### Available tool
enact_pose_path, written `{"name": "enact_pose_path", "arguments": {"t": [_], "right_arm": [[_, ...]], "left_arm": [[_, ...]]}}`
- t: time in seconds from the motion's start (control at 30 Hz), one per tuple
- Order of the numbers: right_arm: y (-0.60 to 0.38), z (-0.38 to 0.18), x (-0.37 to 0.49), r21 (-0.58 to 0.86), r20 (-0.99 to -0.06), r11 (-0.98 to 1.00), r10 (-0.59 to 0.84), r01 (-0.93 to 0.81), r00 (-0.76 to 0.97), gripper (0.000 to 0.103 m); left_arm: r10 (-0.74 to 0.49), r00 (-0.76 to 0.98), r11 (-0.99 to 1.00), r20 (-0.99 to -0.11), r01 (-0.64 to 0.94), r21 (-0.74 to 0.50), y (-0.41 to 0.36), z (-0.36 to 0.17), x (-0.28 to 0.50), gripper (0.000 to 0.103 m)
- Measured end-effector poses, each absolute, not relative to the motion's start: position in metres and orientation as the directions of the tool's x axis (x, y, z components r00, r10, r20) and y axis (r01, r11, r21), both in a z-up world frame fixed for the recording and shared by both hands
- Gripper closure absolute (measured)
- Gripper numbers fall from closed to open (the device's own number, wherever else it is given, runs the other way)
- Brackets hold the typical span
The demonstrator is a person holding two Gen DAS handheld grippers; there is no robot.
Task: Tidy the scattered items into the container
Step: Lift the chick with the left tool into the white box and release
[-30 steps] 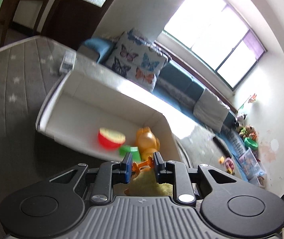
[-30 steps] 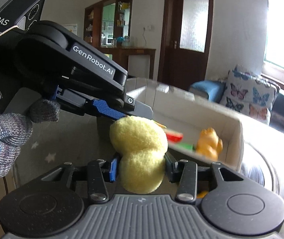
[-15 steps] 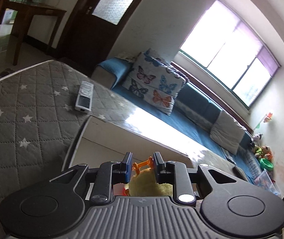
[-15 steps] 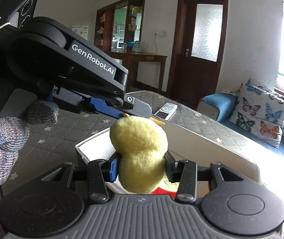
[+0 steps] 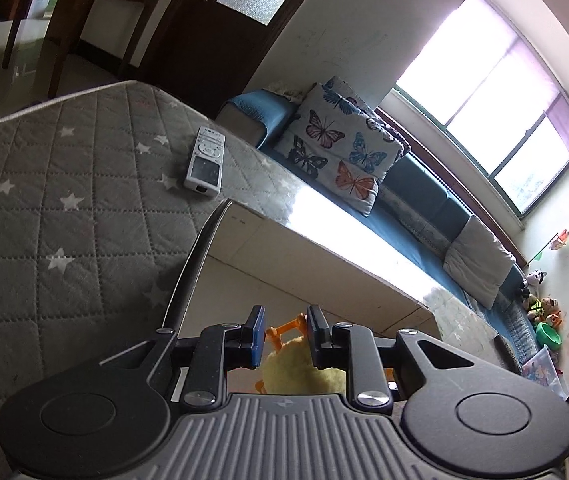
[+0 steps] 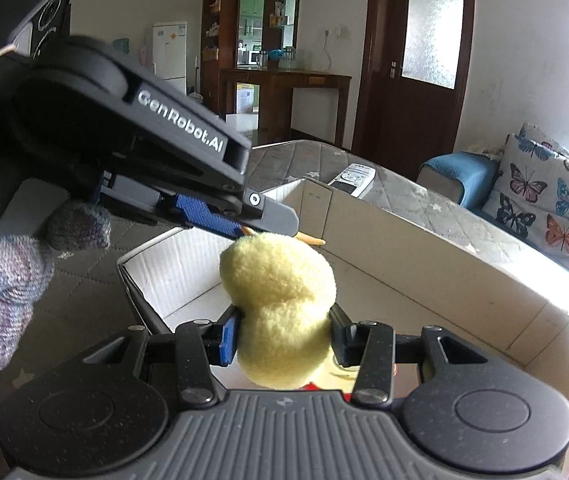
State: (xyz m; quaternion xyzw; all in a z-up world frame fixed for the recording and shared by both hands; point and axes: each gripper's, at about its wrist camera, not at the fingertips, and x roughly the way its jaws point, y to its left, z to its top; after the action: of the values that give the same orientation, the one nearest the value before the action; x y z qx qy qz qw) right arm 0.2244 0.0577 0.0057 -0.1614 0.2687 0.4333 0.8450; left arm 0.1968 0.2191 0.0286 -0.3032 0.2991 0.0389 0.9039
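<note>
A fluffy yellow plush toy (image 6: 280, 276) hangs over the open white cardboard box (image 6: 424, 264), and both grippers hold it. My right gripper (image 6: 284, 336) is shut on its round body. My left gripper (image 5: 286, 324) is shut on a thin orange part (image 5: 284, 330) of the toy, with the yellow plush (image 5: 300, 368) just below the jaws. In the right wrist view the left gripper (image 6: 280, 218) reaches in from the upper left, in a hand wearing a knitted glove (image 6: 0, 288). A bit of red (image 6: 316, 387) shows inside the box under the plush.
The white box (image 5: 324, 252) stands on a grey quilted surface with white stars (image 5: 64, 200). A white remote control (image 5: 204, 158) lies beyond the box's corner. A blue sofa with a butterfly cushion (image 5: 340, 152) runs behind, and a wooden table (image 6: 284, 80) and a door stand farther back.
Both grippers have carried the plush sideways and slightly down over the box. The red, green and orange toys in the box have dropped out of the left wrist view. Both grips are unchanged.
</note>
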Motion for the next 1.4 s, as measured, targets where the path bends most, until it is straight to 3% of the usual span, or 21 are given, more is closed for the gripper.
{"name": "enact_pose_path", "arguments": {"t": [0.57, 1.4], "right_arm": [[0.05, 0.014, 0.218, -0.02, -0.566, 0.59, 0.659, -0.807, 0.496, 0.053], [-0.02, 0.027, 0.146, -0.046, -0.52, 0.671, 0.616, -0.74, 0.592, 0.044]], "left_arm": [[-0.098, 0.798, 0.808, -0.595, -0.285, -0.516, 0.217, 0.026, 0.189, 0.078], [-0.14, 0.785, 0.876, -0.604, -0.186, -0.445, 0.147, 0.042, 0.142, 0.078]]}}
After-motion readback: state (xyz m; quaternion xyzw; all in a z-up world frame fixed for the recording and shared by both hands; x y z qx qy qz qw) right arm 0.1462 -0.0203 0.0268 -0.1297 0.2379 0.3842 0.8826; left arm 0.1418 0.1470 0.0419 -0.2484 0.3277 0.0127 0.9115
